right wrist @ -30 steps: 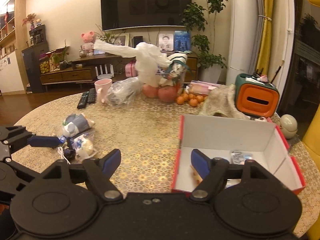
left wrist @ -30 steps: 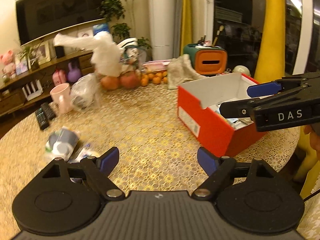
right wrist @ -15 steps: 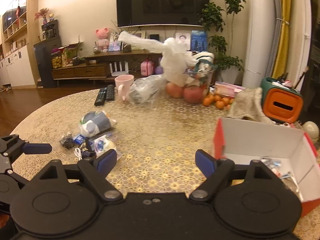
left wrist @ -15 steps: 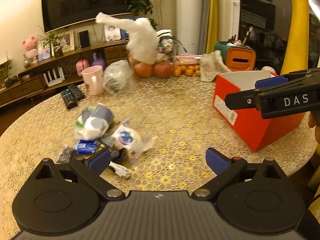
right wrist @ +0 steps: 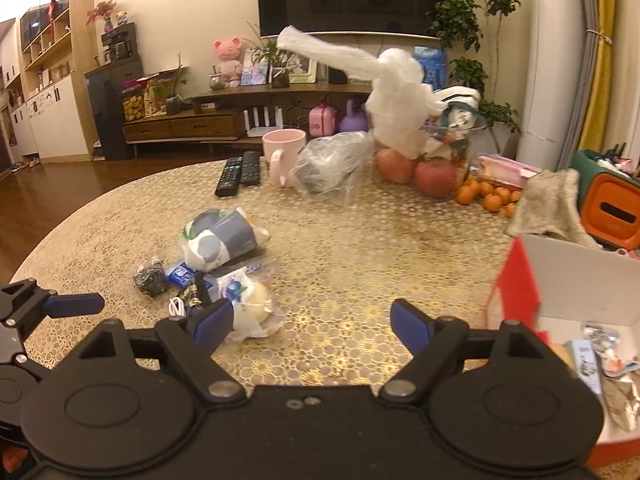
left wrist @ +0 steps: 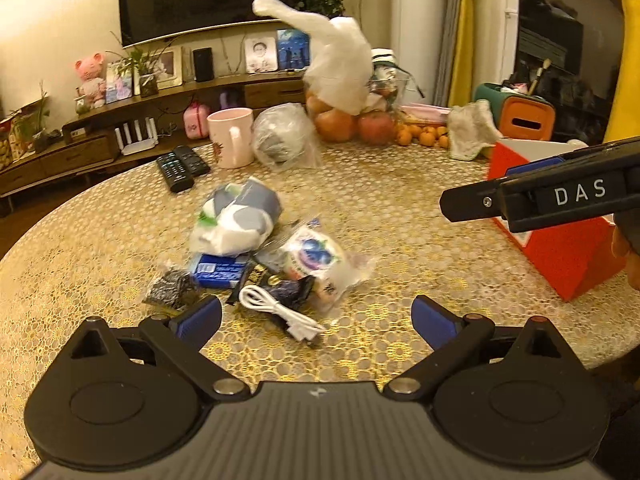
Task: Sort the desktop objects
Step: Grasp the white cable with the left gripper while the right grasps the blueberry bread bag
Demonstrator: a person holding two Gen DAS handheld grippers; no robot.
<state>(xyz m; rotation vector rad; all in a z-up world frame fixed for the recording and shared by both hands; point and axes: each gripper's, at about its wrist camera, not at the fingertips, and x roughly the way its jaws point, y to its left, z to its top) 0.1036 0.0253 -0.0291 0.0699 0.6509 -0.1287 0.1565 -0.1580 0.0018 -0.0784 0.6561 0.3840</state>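
Where left tool (left wrist: 316, 316) gapes: cable (left wrist: 280, 312) between.

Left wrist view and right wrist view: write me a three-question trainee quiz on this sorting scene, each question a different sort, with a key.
1. True or false: the left tool holds the white cable.
2. Where does the red box sit relative to the pile of small items in the left wrist view? A) left B) right C) on top
3. What stands just right of the remote controls?

Key: 1 false, it is open and empty. 2 B. 3 The pink mug.

"DAS" on the right gripper (left wrist: 472, 200); packet labels probably illegible.
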